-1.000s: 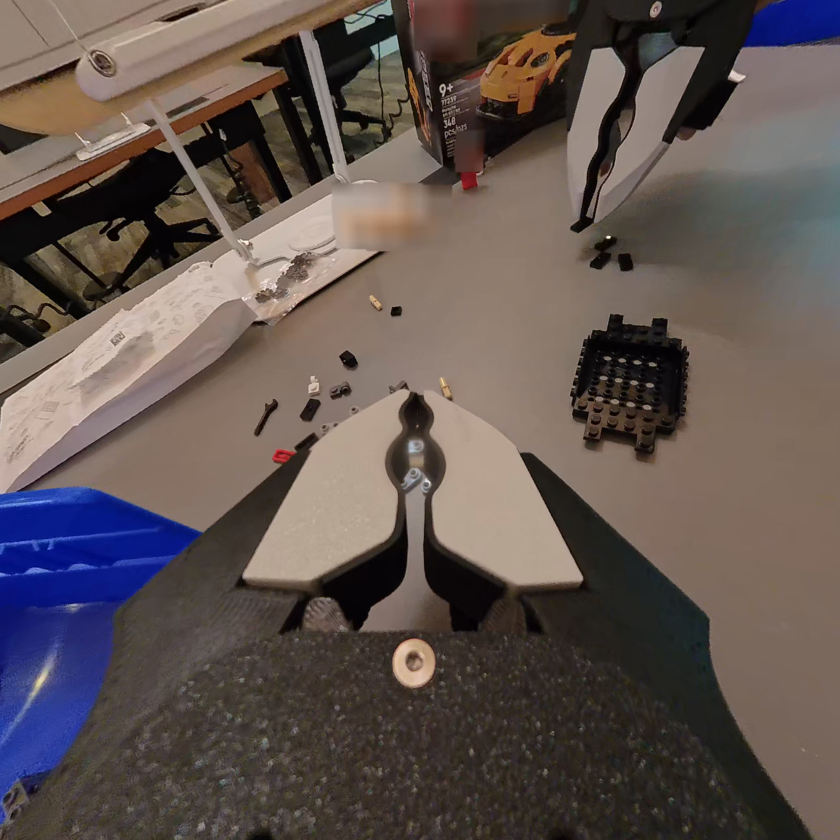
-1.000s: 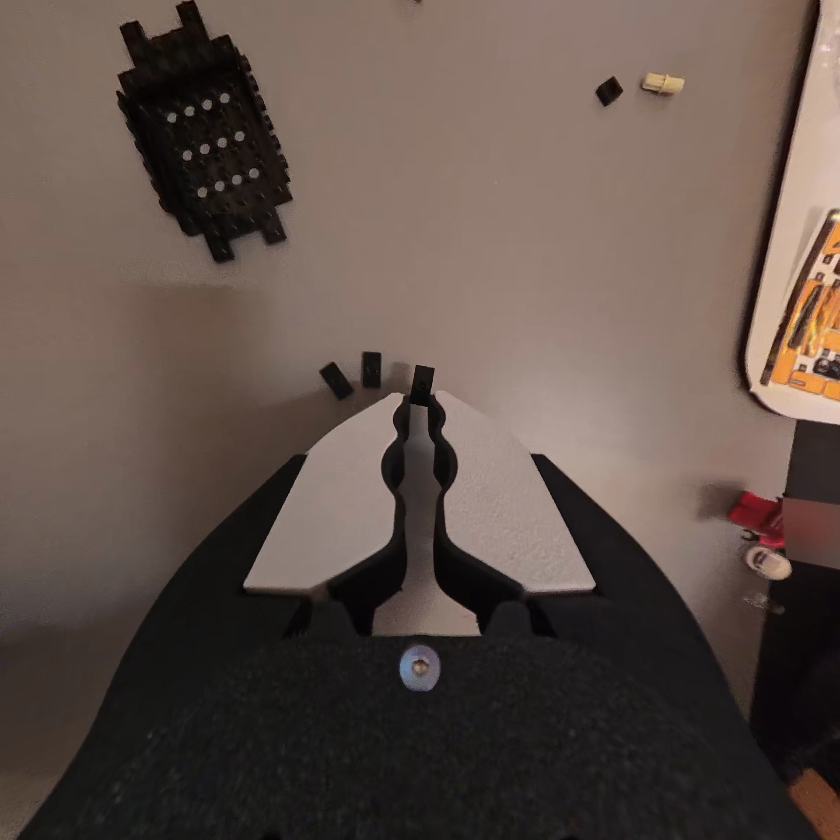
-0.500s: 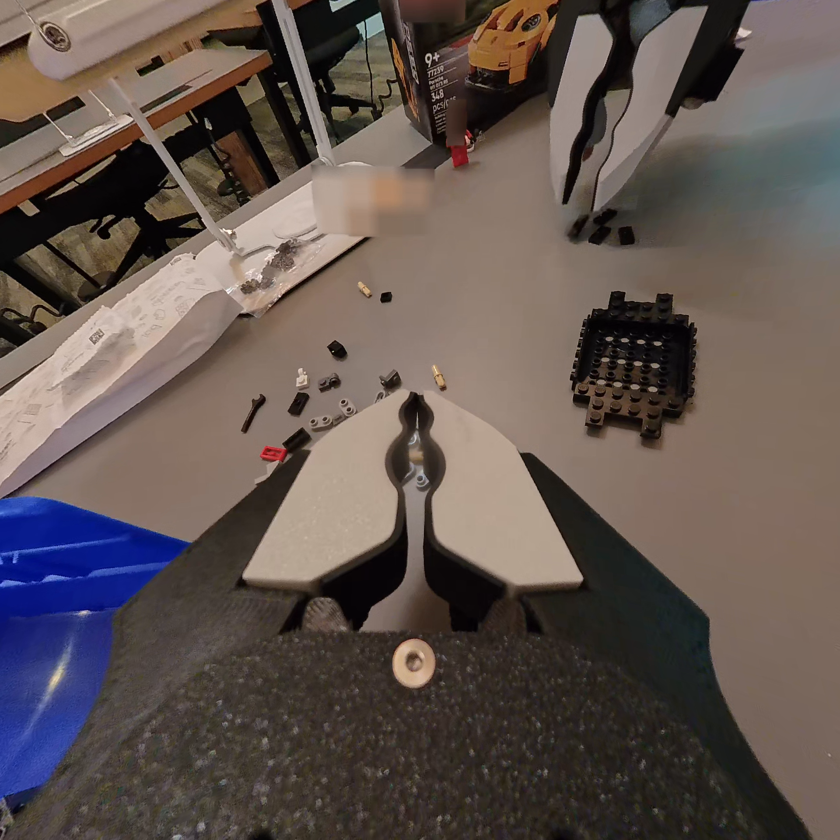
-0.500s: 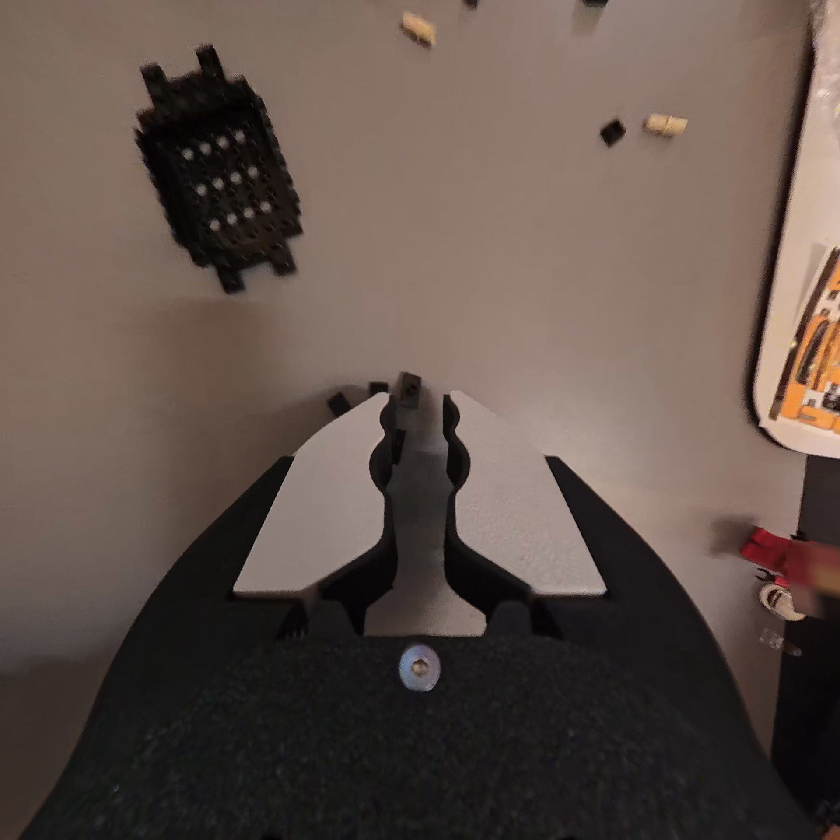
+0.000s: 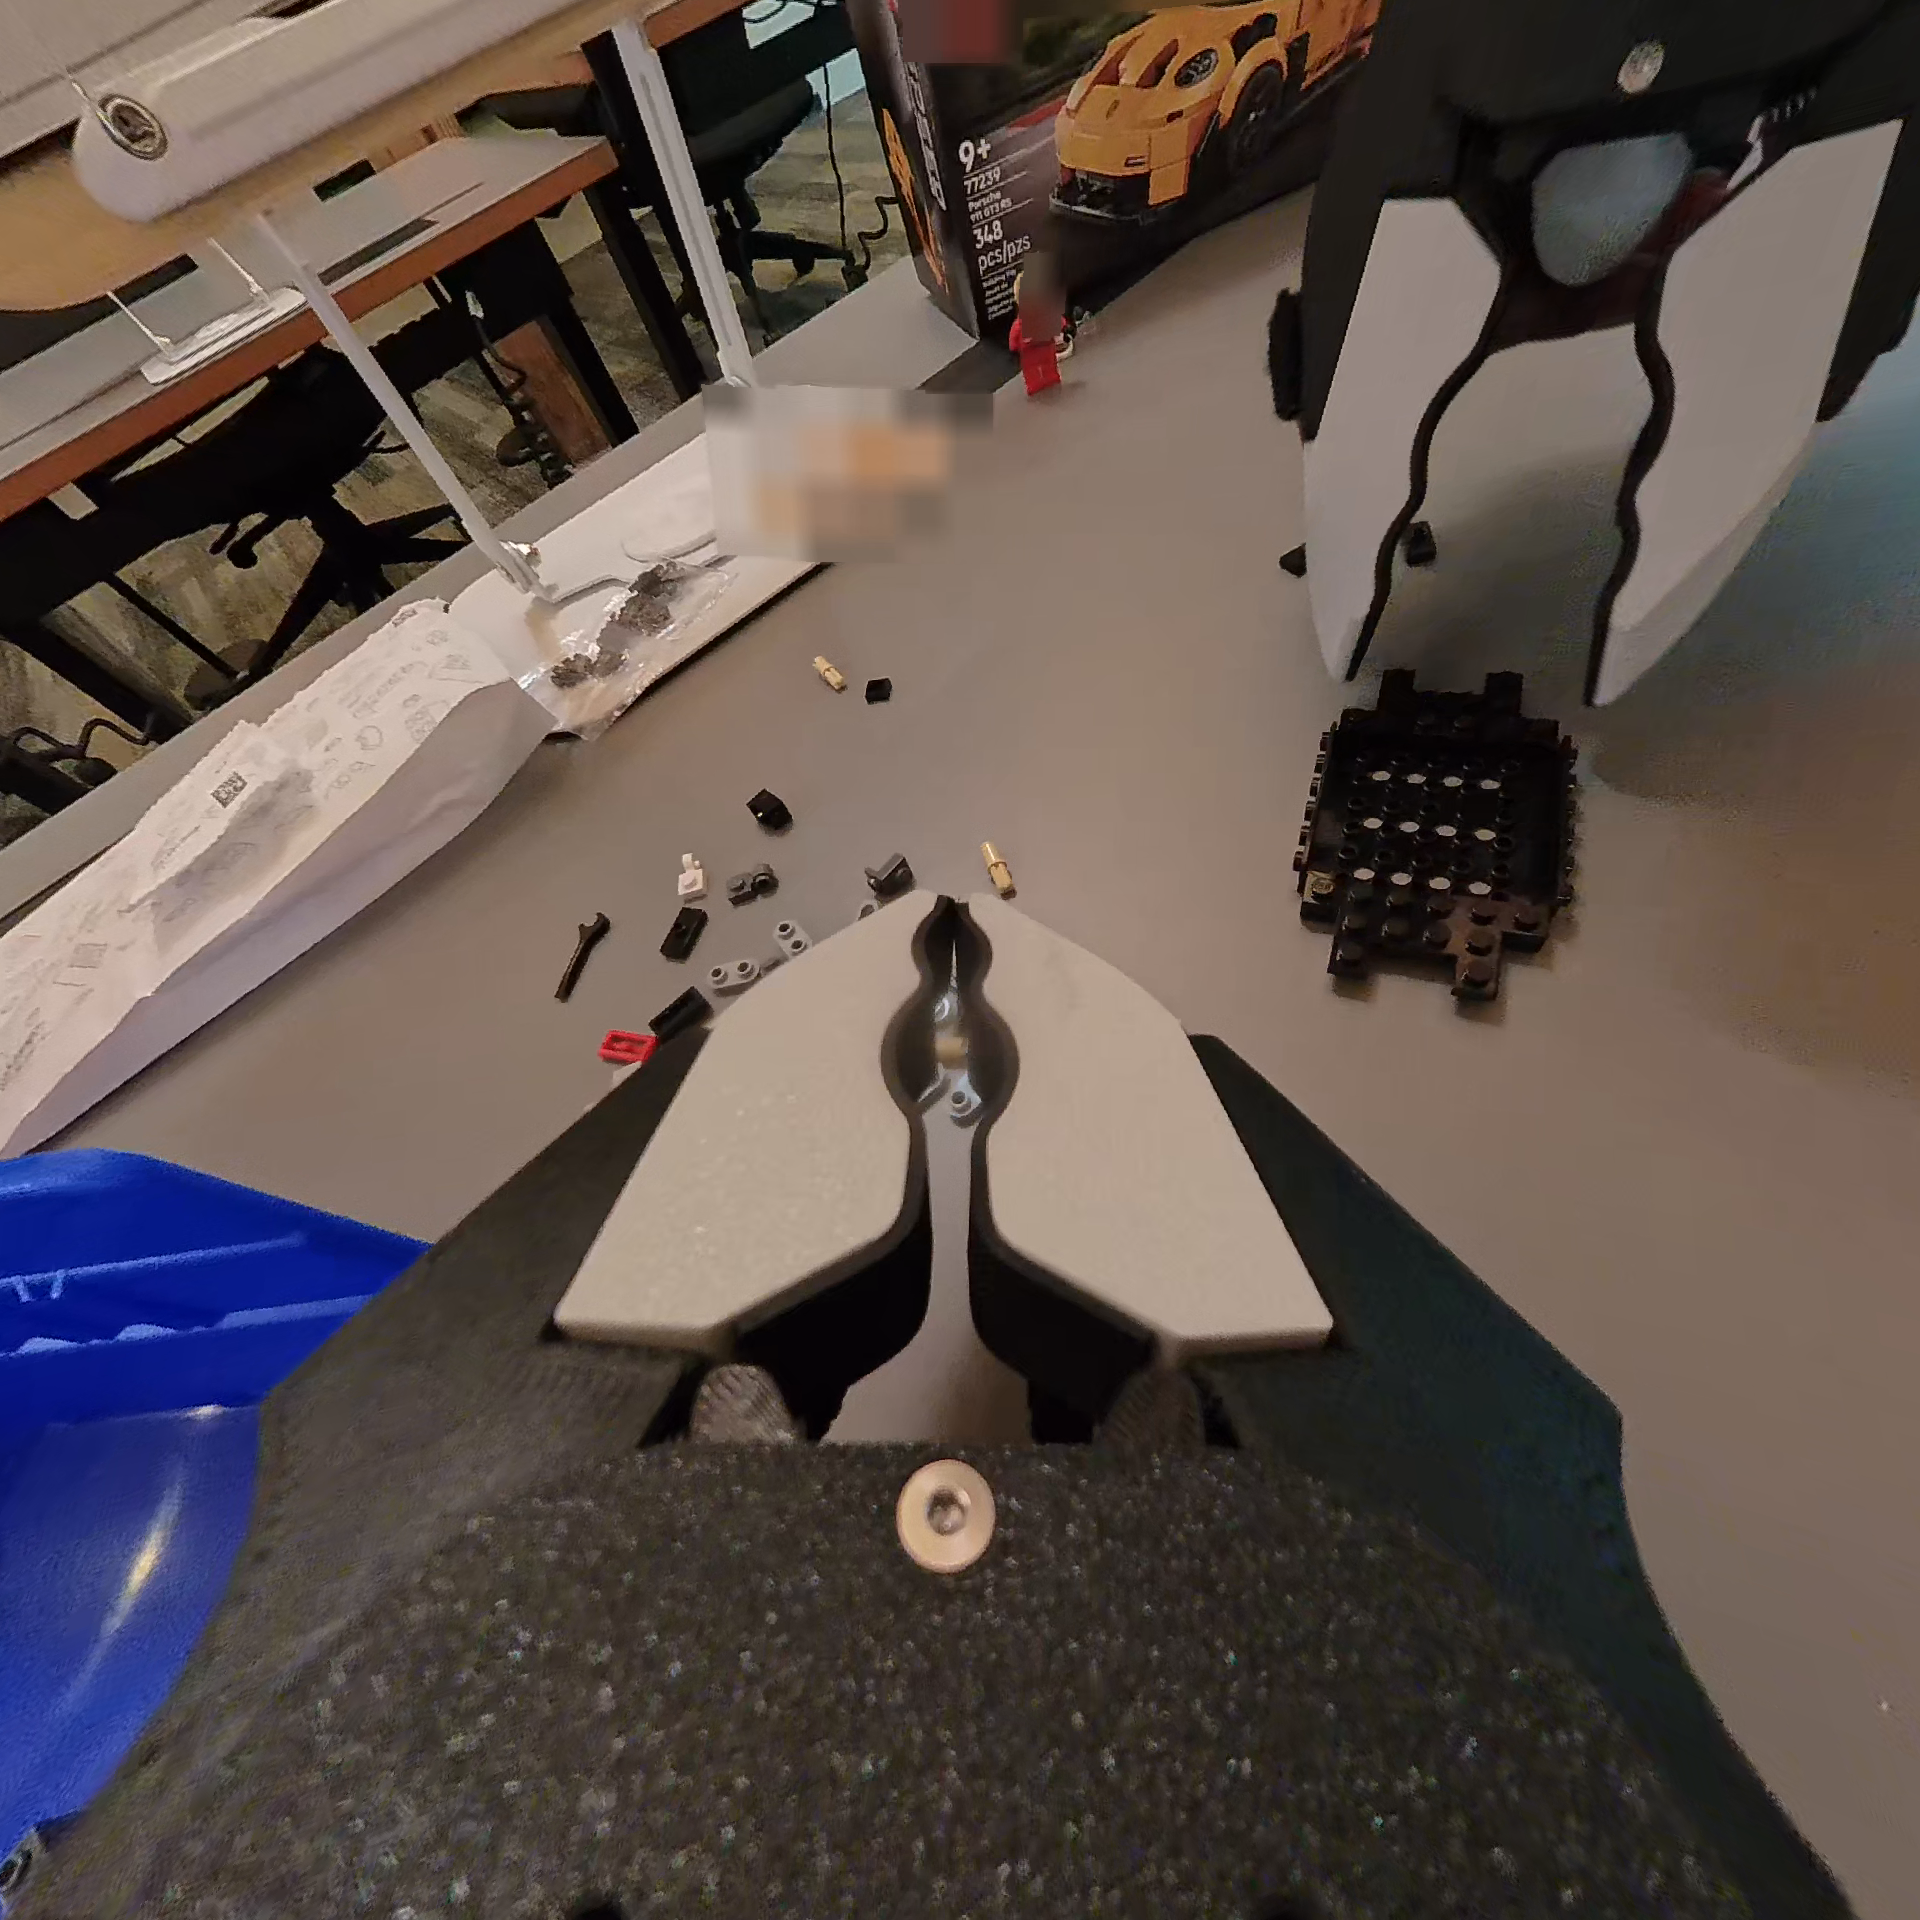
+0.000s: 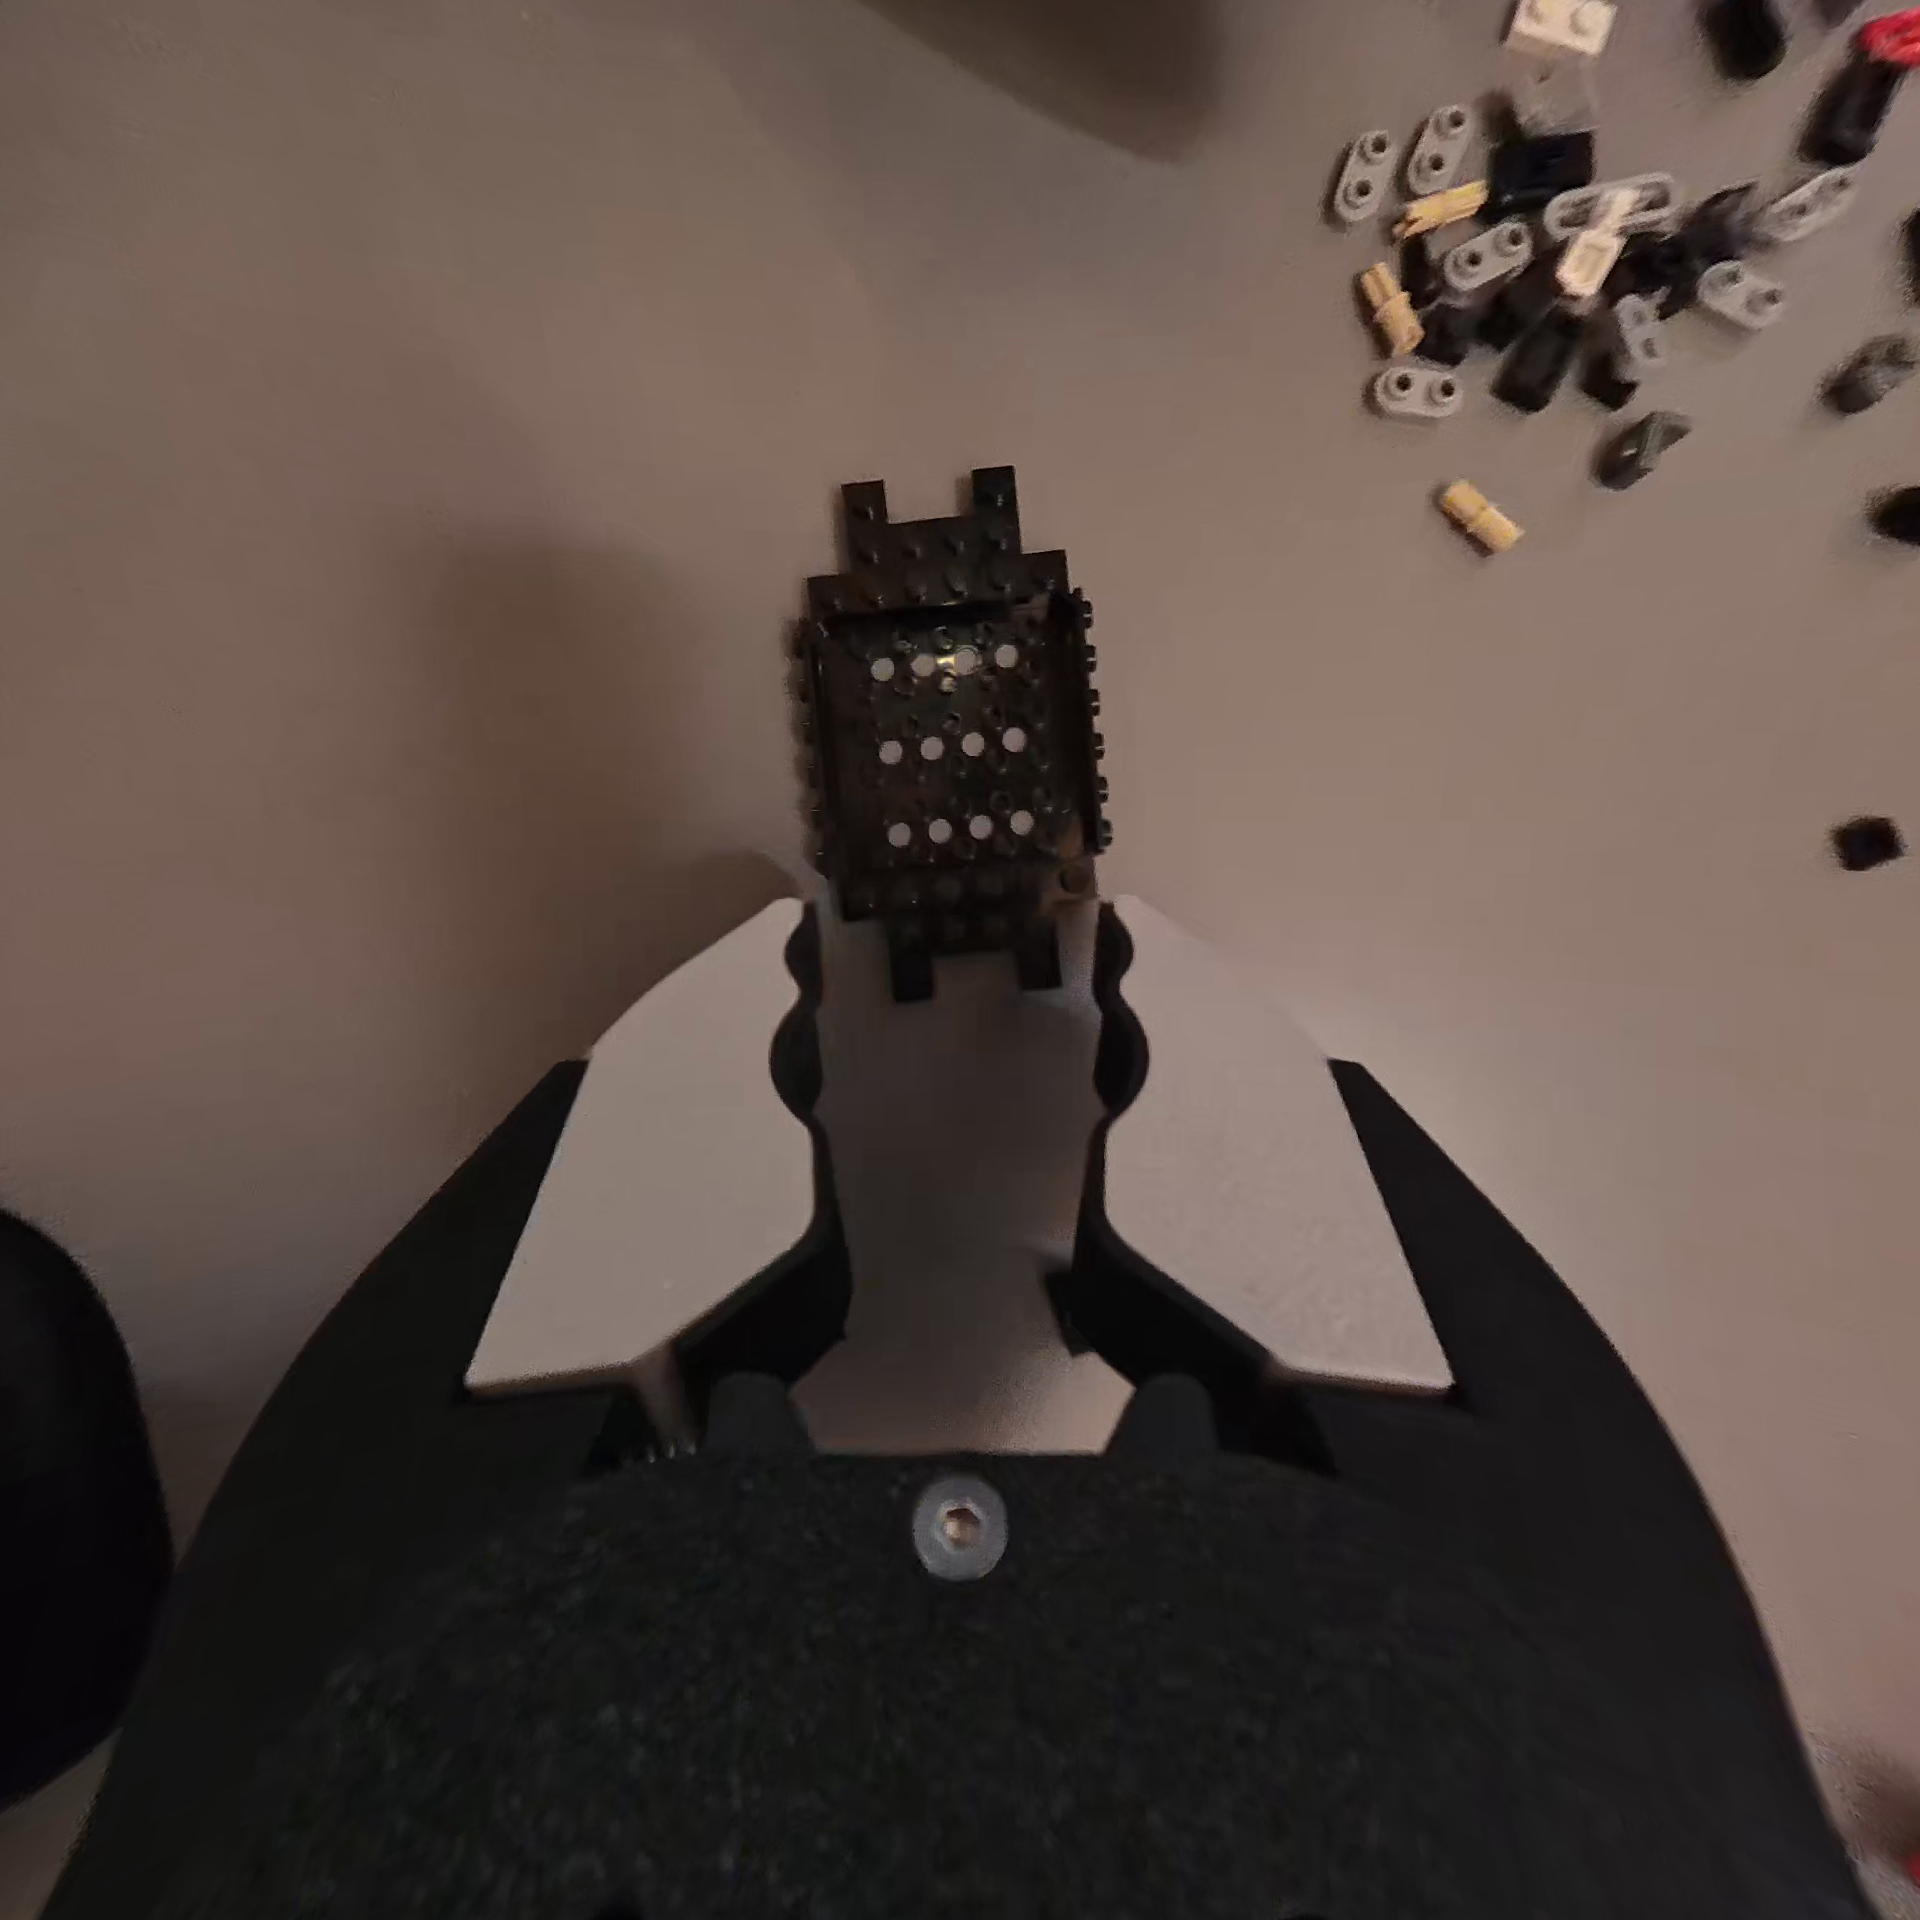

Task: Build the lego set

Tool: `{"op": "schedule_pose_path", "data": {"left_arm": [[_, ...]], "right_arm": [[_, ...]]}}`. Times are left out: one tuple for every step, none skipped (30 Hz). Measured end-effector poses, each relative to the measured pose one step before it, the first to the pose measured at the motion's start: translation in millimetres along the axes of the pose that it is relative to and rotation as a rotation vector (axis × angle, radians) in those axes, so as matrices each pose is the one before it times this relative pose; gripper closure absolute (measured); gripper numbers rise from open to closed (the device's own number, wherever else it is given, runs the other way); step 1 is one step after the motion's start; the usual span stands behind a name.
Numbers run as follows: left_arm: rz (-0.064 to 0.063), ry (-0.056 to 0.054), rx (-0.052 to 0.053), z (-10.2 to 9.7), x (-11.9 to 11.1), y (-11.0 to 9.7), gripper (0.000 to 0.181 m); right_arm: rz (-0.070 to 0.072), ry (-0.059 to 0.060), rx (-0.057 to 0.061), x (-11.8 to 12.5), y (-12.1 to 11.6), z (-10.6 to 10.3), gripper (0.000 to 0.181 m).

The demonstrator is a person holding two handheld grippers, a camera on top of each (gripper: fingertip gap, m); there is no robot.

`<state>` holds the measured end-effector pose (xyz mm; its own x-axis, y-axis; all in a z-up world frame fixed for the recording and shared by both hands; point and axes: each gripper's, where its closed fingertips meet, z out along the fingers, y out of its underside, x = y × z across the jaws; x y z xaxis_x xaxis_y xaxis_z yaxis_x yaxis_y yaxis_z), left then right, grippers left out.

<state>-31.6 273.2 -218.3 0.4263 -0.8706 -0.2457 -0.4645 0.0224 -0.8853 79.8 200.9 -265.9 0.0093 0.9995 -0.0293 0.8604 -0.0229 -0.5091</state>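
While the left wrist view alone takes in the lego box at top and white instruction sheets at left, the right gripper hangs over the studded black chassis at frame centre, jaws wide apart. Left gripper: matte grey fingers pressed together, gripping nothing.

Blurred and cut-off bits
My loose pieces smear near the table's edge; blue bin cut off.
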Motion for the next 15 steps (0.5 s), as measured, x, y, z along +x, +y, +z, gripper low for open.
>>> {"op": "schedule_pose_path", "data": {"left_arm": [[0.0009,-0.0005,0.0004,-0.21,-0.16,-0.05,0.181],[0.0015,0.0000,0.0008,-0.16,0.00,-0.15,0.181],[0.0013,0.0004,0.0005,-0.18,0.07,-0.11,0.181],[0.0011,0.0004,0.0012,-0.05,0.02,-0.33,0.181],[0.0005,0.0012,0.0011,-0.08,0.03,-0.27,0.181],[-0.0002,0.0017,0.0005,-0.03,0.08,-0.10,0.181],[0.0000,0.0014,0.0007,-0.11,0.09,-0.22,0.181],[0.0002,0.0012,0.0008,-0.06,0.08,-0.15,0.181],[0.0003,0.0009,0.0019,-0.24,0.10,-0.42,0.181],[0.0005,0.0011,0.0017,-0.25,0.13,-0.41,0.181],[0.0006,0.0016,0.0015,-0.07,0.29,-0.37,0.181],[0.0008,0.0007,0.0026,-0.08,0.23,-0.62,0.181],[0.0008,0.0004,0.0030,-0.01,0.31,-0.72,0.181],[0.0007,0.0012,0.0018,0.10,0.43,-0.42,0.181],[0.0015,0.0010,0.0015,0.15,0.61,-0.49,0.181]], "right_arm": [[0.0075,-0.0142,-0.0148,-1.40,1.22,3.47,0.124],[0.0042,-0.0050,-0.0148,-0.73,1.41,2.89,0.119],[0.0027,0.0072,-0.0076,0.85,0.88,2.36,0.118],[0.0040,0.0082,0.0002,0.75,0.18,1.84,0.118],[0.0052,0.0110,0.0022,0.40,0.19,1.40,0.122],[0.0058,0.0267,0.0093,2.00,-0.45,0.25,0.129],[0.0165,0.0143,0.0113,-0.14,-0.38,-0.03,0.132],[0.0259,0.0161,0.0102,-0.29,0.33,-0.11,0.132],[0.0291,0.0219,0.0082,-0.10,0.76,-0.48,0.132],[0.0234,0.0213,0.0082,-1.05,0.97,-0.97,0.132],[0.0208,0.0249,0.0062,-1.60,1.07,-0.95,0.132],[0.0328,0.0302,-0.0005,-0.88,1.18,-1.00,0.132],[0.0269,0.0129,-0.0034,-3.95,1.19,-1.38,0.132],[0.0232,0.0194,-0.0012,-3.83,0.62,-1.29,0.132],[0.0238,0.0237,-0.0054,-3.00,0.99,-1.39,0.132]]}}
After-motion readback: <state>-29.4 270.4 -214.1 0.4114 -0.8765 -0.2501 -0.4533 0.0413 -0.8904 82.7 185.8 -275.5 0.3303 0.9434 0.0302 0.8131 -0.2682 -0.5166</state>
